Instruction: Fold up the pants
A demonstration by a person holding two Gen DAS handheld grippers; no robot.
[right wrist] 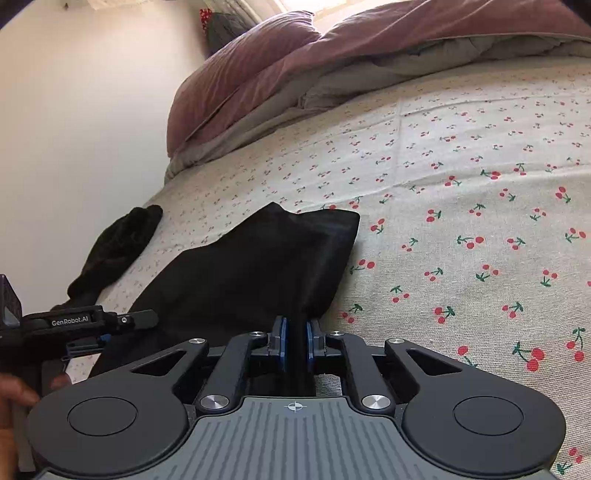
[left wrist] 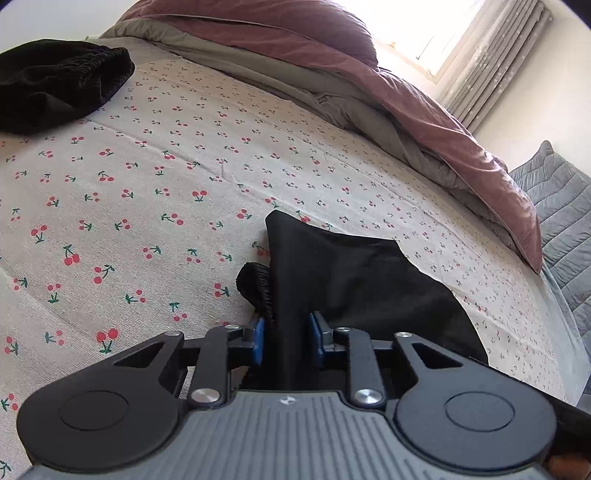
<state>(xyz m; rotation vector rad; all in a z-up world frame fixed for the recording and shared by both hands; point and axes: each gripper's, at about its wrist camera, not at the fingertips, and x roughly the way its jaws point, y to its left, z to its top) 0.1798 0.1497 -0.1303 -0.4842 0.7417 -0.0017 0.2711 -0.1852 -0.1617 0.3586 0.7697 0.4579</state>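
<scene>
While both tongs clamp black fabric, the pants (left wrist: 354,280) lie bunched on the near part of the bed (left wrist: 155,192), whose sheet is printed with red cherries. Left tongs (left wrist: 286,339): blue pads narrowed onto a thick fold of the pants, with a ribbed elastic band bulging just left of the grip. Right tongs (right wrist: 294,341): blue pads almost closed on a thin edge of the same pants (right wrist: 258,266), which spread away to the left and far side. In the right wrist view the left tongs (right wrist: 88,332) appear at the left edge, bearing the white lettering "GenRobot.AI". A second dark garment (left wrist: 59,88) lies apart at the far left of the bed. A mauve and grey duvet (left wrist: 332,59) is heaped along the far side, below a bright window (left wrist: 436,26).
</scene>
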